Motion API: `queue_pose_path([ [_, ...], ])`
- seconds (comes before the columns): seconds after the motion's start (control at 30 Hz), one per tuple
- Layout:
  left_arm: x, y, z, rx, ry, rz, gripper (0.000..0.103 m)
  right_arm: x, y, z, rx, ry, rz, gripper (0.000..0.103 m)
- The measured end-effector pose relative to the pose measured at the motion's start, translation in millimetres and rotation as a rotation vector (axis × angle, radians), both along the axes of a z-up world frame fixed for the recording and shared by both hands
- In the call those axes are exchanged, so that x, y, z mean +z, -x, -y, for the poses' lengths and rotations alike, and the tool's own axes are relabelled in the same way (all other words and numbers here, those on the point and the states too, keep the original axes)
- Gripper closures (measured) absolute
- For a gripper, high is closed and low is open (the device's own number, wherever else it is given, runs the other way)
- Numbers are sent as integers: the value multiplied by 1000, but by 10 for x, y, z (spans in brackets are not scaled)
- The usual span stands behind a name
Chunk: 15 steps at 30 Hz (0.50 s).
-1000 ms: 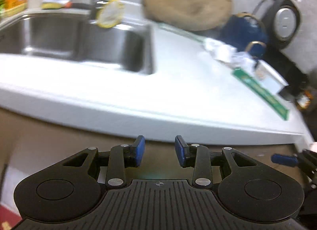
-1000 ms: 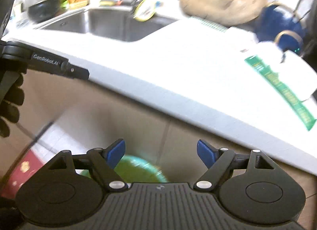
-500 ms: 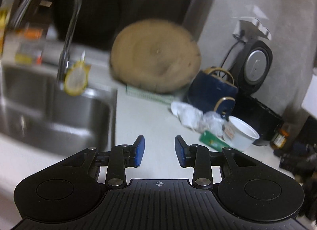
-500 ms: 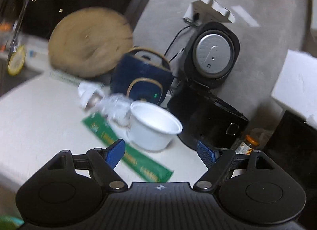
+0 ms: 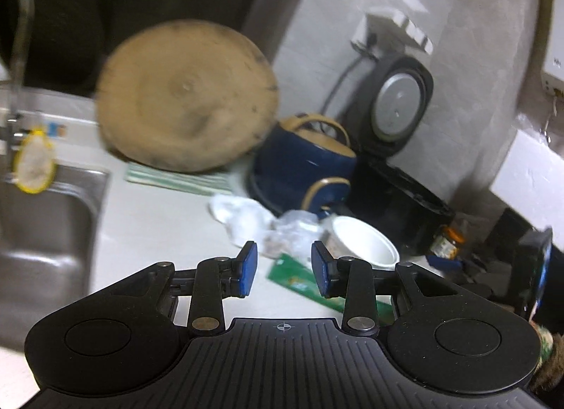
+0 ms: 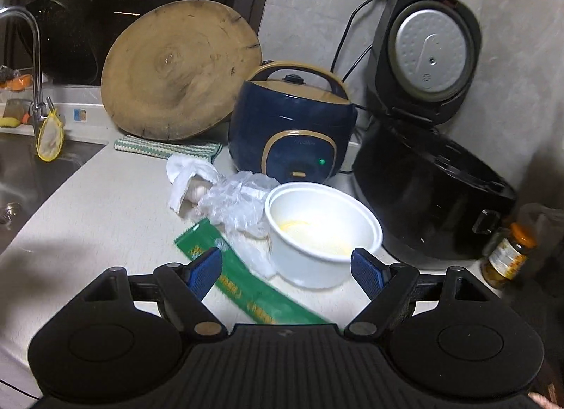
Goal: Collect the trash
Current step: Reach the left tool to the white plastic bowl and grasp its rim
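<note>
White bowl (image 6: pixel 322 232) with yellow residue sits on the counter (image 6: pixel 88 218) between the plastic wrap (image 6: pixel 236 202) and the black cooker (image 6: pixel 431 204). Your right gripper (image 6: pixel 286 270) hangs unclenched before it, the left gripper (image 5: pixel 283 268) likewise (both empty). Tip it and residue spills.

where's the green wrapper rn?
Right wrist view: green wrapper lies flat on the counter, just left of the white bowl, below the crumpled plastic.

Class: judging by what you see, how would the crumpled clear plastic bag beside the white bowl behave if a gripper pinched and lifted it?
The clear plastic bag looks thin and crumpled, so probably floppy, very light, perhaps slippery.
</note>
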<state>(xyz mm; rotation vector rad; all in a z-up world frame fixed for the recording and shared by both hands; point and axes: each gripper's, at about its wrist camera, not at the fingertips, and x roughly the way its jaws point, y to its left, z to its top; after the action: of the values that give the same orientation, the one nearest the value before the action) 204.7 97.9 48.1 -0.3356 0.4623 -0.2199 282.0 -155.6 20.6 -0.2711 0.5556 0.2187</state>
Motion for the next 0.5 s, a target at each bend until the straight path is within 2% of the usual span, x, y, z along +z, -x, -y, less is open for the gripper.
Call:
queue_pose_path([
  [0.07, -1, -246, 155, -16, -20, -6, 65, 29, -195, 44, 22, -11, -2, 23],
  [0.13, -23, -527, 285, -23, 1, -28, 65, 61, -474, 123, 40, -37, -8, 28],
  [0.17, -44, -689, 345, -28, 25, -50, 65, 75, -641, 171, 41, -50, -22, 39],
  [0.2, -68, -865, 412, -41, 51, -76, 65, 82, -851, 249, 42, -66, -57, 56],
  [0.27, -131, -1222, 580, -73, 80, -119, 65, 74, -1200, 404, 53, -103, -124, 71],
  [0.4, -329, -1887, 969, -108, 93, -195, 65, -114, -1862, 698, 71, -204, -293, 77],
  [0.5, -548, -2272, 1211, -96, 66, -271, 65, -304, -2036, 732, 124, -234, -374, 78],
])
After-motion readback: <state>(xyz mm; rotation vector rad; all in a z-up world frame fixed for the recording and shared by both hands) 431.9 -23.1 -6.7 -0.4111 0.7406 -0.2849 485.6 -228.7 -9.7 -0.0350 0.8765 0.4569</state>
